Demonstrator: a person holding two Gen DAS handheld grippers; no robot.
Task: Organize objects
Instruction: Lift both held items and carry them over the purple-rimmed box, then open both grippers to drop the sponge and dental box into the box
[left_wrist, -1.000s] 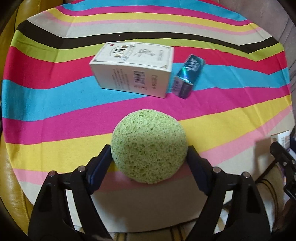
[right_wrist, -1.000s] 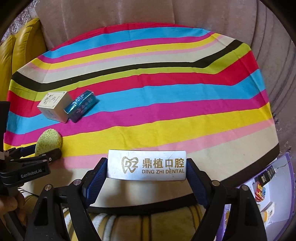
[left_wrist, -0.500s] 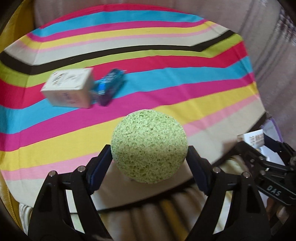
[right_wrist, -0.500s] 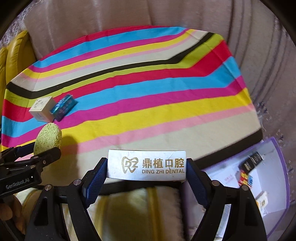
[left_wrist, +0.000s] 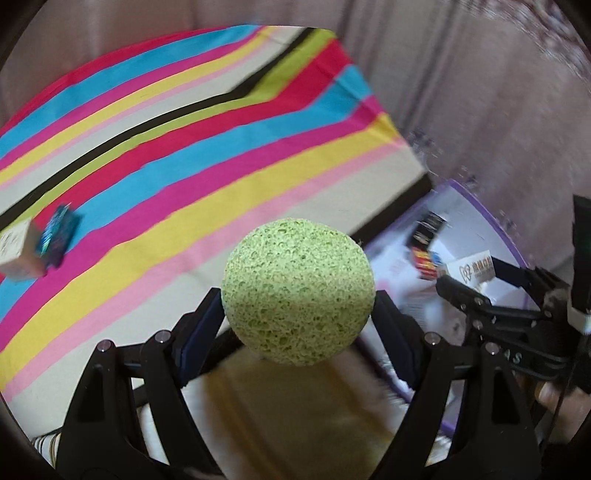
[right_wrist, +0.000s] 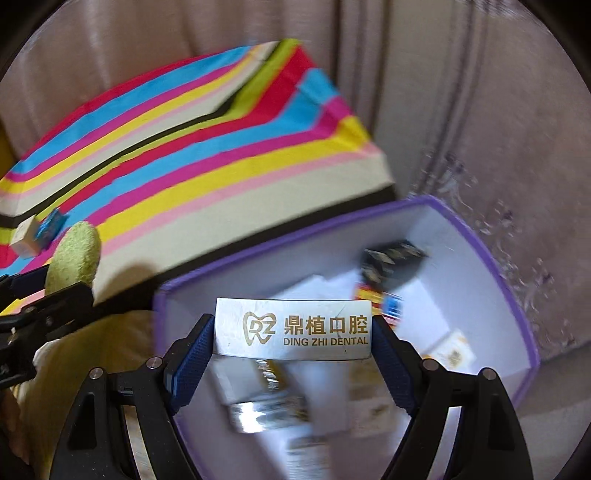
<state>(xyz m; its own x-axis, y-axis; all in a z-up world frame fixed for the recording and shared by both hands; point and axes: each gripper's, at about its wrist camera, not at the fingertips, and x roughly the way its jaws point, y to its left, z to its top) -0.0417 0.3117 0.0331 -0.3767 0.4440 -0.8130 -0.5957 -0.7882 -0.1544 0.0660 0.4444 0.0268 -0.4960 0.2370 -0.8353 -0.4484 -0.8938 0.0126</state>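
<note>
Left gripper (left_wrist: 298, 314) pinching green sponge ball (left_wrist: 298, 291), held in air off the striped cloth (left_wrist: 207, 147). Right gripper (right_wrist: 293, 339) clamped on silver DING ZHI DENTAL box (right_wrist: 293, 328), directly over the open purple-rimmed bin (right_wrist: 491, 236); blurred packets (right_wrist: 391, 266) lie inside below it. Far left of both: white box (right_wrist: 25, 236) and blue box (right_wrist: 50, 225), touching, on the cloth.
</note>
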